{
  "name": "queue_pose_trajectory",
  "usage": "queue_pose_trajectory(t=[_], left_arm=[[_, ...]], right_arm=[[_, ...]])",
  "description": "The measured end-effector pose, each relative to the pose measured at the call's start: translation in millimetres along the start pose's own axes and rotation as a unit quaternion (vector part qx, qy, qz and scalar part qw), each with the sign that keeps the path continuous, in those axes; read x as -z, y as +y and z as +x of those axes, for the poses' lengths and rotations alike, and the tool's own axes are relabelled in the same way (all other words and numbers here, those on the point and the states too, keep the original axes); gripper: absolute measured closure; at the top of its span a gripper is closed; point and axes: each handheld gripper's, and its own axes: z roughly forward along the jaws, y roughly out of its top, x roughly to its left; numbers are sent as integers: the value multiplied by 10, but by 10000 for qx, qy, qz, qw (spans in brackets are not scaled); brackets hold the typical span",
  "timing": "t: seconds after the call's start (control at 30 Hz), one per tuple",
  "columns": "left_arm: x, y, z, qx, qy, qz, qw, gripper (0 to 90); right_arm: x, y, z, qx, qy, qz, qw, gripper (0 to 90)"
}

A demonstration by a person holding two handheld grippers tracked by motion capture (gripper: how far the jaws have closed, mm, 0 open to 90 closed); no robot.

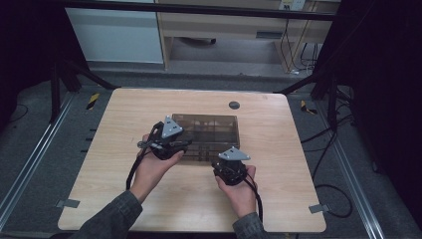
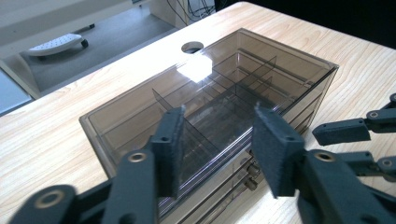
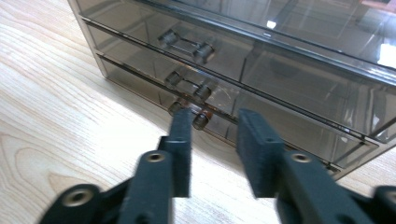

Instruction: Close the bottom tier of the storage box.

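No text, label, brand, number or sign can be read on anything around either pair of tongs.

A pale wooden bench (image 1: pixel 124 199) is carrying a smoky clear drawer box (image 1: pixel 211 124), which is sitting near its middle.

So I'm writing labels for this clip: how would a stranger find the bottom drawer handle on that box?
Start at the wooden table and find the smoky see-through drawer box in its middle. Its front has three handles stacked one above another. The bottom handle is the one nearest the tabletop, right in front of the right tool, whose open jaws hold nothing; the two others sit higher.
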Motion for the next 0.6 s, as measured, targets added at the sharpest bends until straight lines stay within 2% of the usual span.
queue_pose_trajectory(t=[0.03,0.1,0.2,0.27,0.33,0.47,0.53,0.6], left_arm=[[9,-6,8,16,-55,-71,10000,494],[24,-18,34,-98,-130,-56,9999,444],[38,-57,57,-39,-224,-104,9997,379],[44,-81,62,-32,-271,-129,9995,318],[57,-97,65,-114,-304,-150,9994,267],[160,-118,99,-208,-190,-275,9992,201],[209,-130,121,-88,-189,-339,9992,173],[258,-141,150,-65,-197,-327,9993,149]], right_arm=[[4,0,3,27,3,-15,10000,589],[2,1,5,31,10,-6,10000,516],[7,2,1,17,-8,-80,10000,408],[13,4,-2,4,64,-81,9999,336],[18,5,-3,-102,151,-64,9998,275],[54,-15,-13,-49,192,-184,9996,189],[55,-24,-8,18,162,-205,9997,135],[46,-38,-4,88,80,-190,9997,89]])
